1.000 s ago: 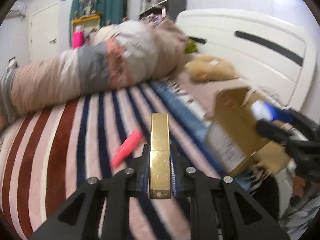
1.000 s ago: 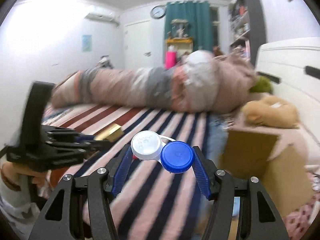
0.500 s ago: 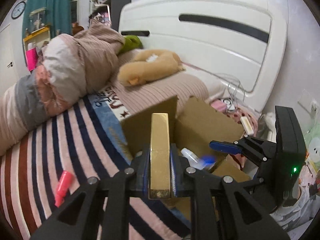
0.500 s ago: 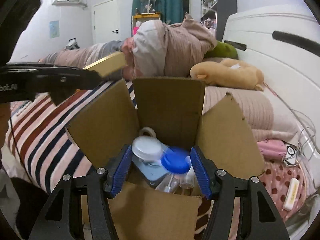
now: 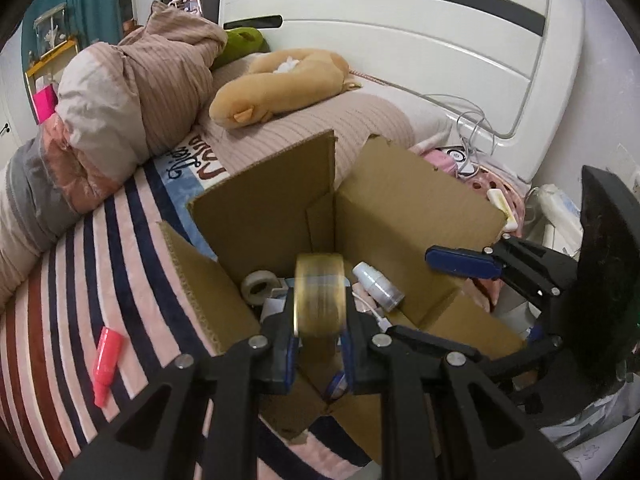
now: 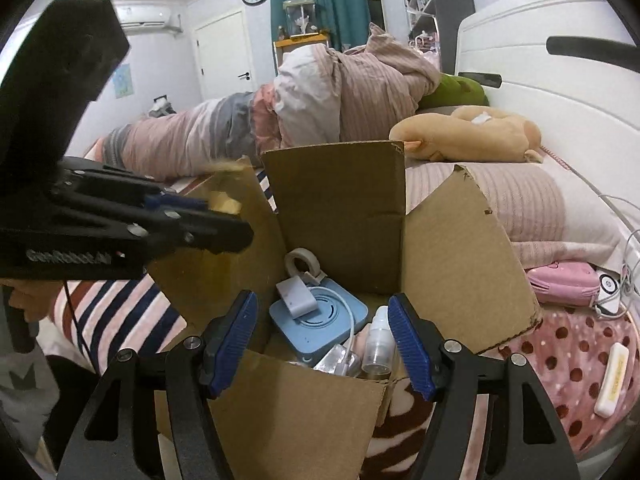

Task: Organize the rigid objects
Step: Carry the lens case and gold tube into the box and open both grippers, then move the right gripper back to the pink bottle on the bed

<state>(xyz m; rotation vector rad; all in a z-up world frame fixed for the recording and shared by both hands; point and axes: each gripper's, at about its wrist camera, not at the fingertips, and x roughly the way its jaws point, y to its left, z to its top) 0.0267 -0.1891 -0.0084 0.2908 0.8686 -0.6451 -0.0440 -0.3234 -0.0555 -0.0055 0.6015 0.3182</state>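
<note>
An open cardboard box (image 5: 400,208) (image 6: 340,208) stands on the striped bed. Inside lie a tape roll (image 6: 303,264), a light blue device (image 6: 320,322), a clear bottle (image 6: 378,344) (image 5: 378,284) and a white cable. My left gripper (image 5: 319,344) is at the box's near rim with a blurred gold bar (image 5: 319,300) between its fingers; the grip is unclear. It shows at the left in the right wrist view (image 6: 200,220). My right gripper (image 6: 322,344) is open and empty over the box; it shows at the right in the left wrist view (image 5: 464,260).
A pink marker (image 5: 105,354) lies on the striped blanket left of the box. A rolled duvet (image 5: 132,92), a tan plush toy (image 5: 280,80) and the white headboard (image 5: 420,40) lie beyond. A pink pouch (image 6: 564,282), cables and a white stick (image 6: 612,376) lie right of the box.
My right gripper has opened and the white-and-blue lens case has left it. Both grippers have come closer over the box. The gold bar now looks blurred and tilted forward.
</note>
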